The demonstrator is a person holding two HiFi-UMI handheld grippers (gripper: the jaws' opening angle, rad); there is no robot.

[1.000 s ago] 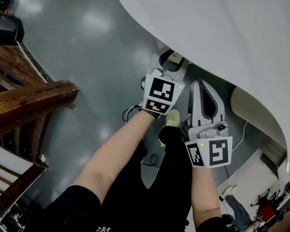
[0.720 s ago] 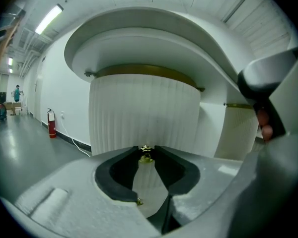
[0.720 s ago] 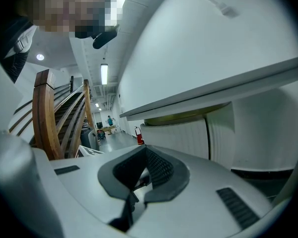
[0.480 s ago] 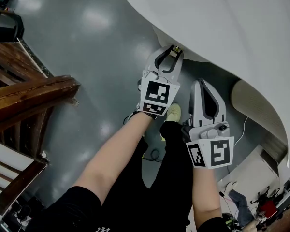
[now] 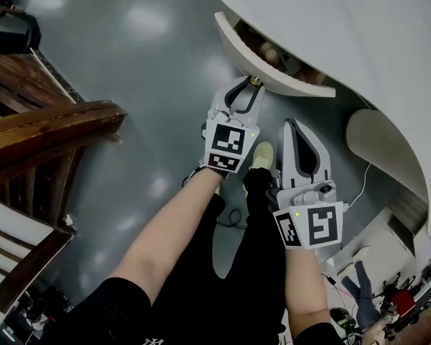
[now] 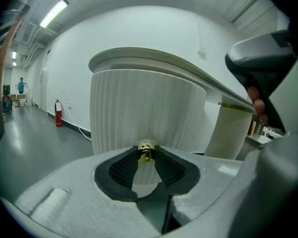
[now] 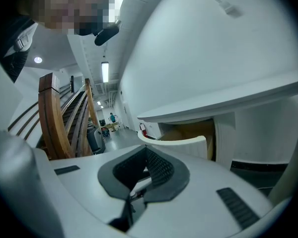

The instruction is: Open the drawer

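The left gripper (image 5: 250, 85) pinches the brass knob (image 6: 147, 151) on the front of the drawer (image 5: 238, 47), which stands partly out. The right gripper (image 5: 297, 124), pressed together, holds nothing. The pull looks underway and next needs a straight, steady draw outward.

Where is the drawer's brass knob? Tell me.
Head view, upper centre: the brass knob sits on the curved front of the open drawer, pinched in the left gripper.

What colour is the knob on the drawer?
Gold knob, clearest in the left gripper view.

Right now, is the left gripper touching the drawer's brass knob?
Touching. The left gripper view shows the left gripper clamped on the brass knob, a pad pressed against each side, at the drawer front.
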